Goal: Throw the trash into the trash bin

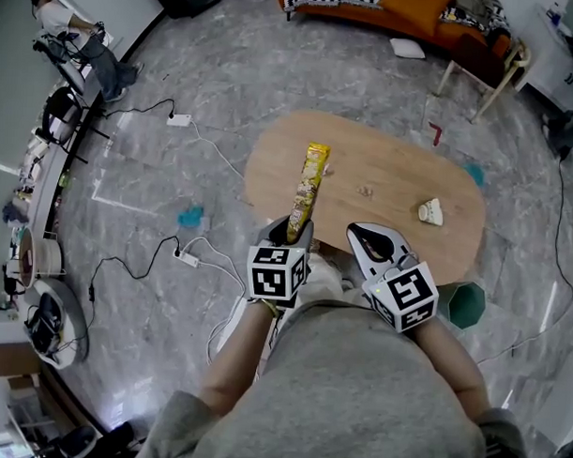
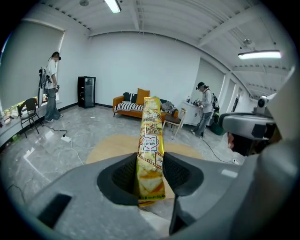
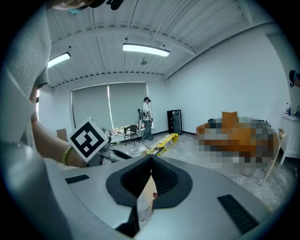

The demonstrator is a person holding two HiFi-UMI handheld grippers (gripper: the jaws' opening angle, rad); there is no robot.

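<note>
— Between the left gripper's (image 2: 150,161) jaws, what is that?
— A long yellow snack packet (image 2: 151,136), clamped by its lower end and sticking out ahead, probably for carrying.
— And the bin (image 1: 464,305)?
— Just right of the right gripper (image 3: 151,159), whose jaws are pressed together, seemingly empty.

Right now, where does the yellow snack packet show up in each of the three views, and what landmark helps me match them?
Head view: yellow snack packet at centre, sticking out of the left gripper over the wooden table.
Left gripper view: dead centre, clamped between the jaws.
Right gripper view: small, just left of centre, beyond the jaw tips.
Shared landmark: orange sofa.
</note>
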